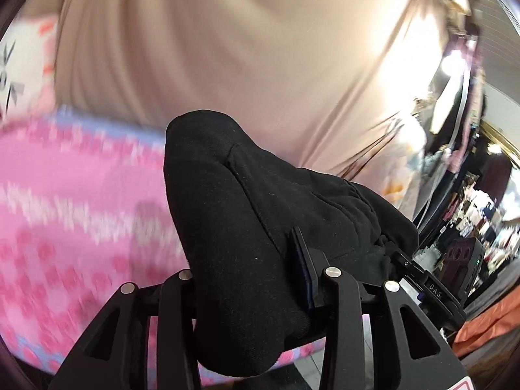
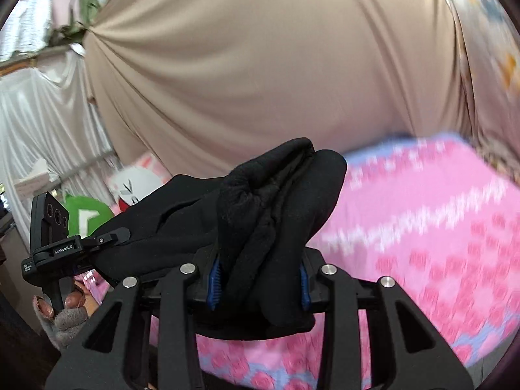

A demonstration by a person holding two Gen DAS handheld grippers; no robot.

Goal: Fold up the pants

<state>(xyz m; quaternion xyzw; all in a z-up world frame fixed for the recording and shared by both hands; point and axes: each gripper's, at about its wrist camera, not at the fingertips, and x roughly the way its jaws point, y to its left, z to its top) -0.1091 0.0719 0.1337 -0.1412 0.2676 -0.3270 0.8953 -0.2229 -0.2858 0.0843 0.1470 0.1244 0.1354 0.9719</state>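
The black pants (image 1: 234,201) are lifted above a pink patterned blanket (image 1: 71,201). My left gripper (image 1: 250,279) is shut on a bunched fold of the black pants, which drape over its fingers and hide the left one. My right gripper (image 2: 260,279) is shut on another bunch of the black pants (image 2: 273,201), its blue pads (image 2: 214,279) pressed to both sides. The cloth stretches between the two grippers. The left gripper (image 2: 84,243) shows at the left of the right wrist view, and the right gripper (image 1: 432,286) at the right of the left wrist view.
The pink blanket (image 2: 422,214) covers the surface below. A beige curtain (image 2: 260,65) hangs behind it. A white plush toy (image 2: 133,185) and a green cushion (image 2: 87,217) lie at the left. White drapes (image 2: 39,123) hang far left. A cluttered room (image 1: 481,201) shows at right.
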